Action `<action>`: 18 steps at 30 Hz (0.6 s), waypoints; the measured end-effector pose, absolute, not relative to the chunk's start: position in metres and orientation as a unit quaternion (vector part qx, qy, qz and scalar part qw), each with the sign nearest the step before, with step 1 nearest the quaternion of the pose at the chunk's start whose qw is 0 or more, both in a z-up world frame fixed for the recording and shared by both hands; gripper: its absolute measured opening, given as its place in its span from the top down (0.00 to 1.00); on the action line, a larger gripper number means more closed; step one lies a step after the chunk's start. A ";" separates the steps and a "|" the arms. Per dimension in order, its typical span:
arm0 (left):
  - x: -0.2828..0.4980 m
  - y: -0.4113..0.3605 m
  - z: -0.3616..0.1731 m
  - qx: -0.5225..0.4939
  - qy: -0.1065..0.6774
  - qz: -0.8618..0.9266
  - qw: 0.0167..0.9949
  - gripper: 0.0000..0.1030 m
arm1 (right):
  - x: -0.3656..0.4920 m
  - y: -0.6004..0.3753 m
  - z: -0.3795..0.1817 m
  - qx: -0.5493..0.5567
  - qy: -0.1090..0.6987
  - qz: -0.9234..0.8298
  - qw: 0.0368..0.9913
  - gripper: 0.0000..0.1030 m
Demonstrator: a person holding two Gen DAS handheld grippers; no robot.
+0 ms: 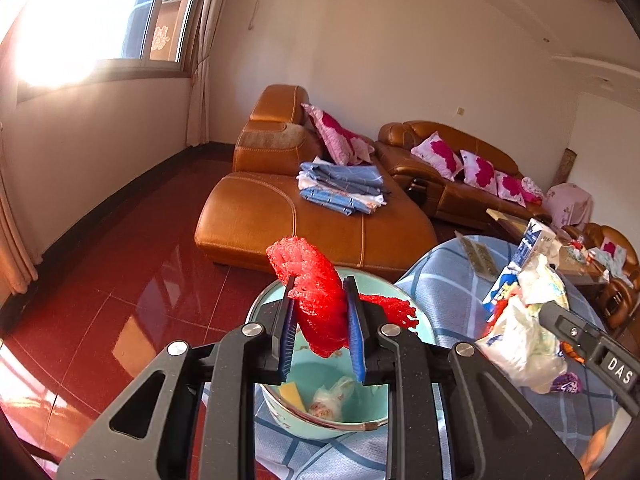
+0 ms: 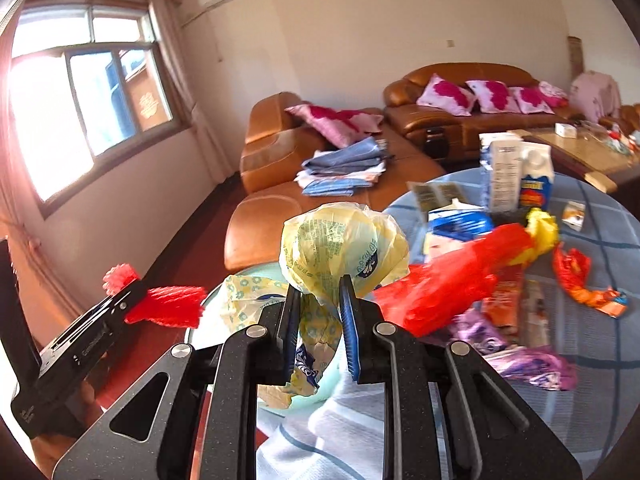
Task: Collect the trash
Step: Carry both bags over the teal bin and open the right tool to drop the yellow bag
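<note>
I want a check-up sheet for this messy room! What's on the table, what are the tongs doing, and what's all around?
Surface: round table under a blue checked cloth.
Job's things: teal bin at the table edge, with some trash already inside; red foam net; yellowish plastic bag.
Clutter: milk cartons, red wrapper, orange wrapper and purple wrappers on the cloth.
Tongs: left tongs clamp the red foam net above the bin; right tongs clamp the yellowish plastic bag.
Cables: nothing seen.
Surroundings: brown leather sofa with folded blue cloths, pink pillows, sunny window, red floor.
</note>
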State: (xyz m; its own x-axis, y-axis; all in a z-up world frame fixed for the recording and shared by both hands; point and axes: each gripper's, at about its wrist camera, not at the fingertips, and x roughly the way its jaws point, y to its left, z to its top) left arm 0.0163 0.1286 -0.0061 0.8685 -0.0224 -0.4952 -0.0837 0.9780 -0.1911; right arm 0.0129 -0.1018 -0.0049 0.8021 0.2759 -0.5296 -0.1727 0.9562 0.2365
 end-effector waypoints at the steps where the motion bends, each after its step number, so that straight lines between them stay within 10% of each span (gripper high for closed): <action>1: 0.018 0.131 -0.008 -0.105 0.260 0.018 0.960 0.79 | 0.015 -0.097 -0.007 0.086 0.294 0.122 0.944 0.80; 18: 0.041 0.148 -0.031 -0.114 0.293 0.041 0.949 0.79 | 0.049 -0.058 -0.031 0.065 0.330 0.148 0.930 0.80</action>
State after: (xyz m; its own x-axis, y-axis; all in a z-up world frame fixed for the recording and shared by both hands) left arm 0.0414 0.1485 -0.0314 0.8255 0.0112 -0.5643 -0.1448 0.9705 -0.1926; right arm 0.0488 -0.0585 -0.0311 0.7387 0.3174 -0.5947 -0.2315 0.9480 0.2184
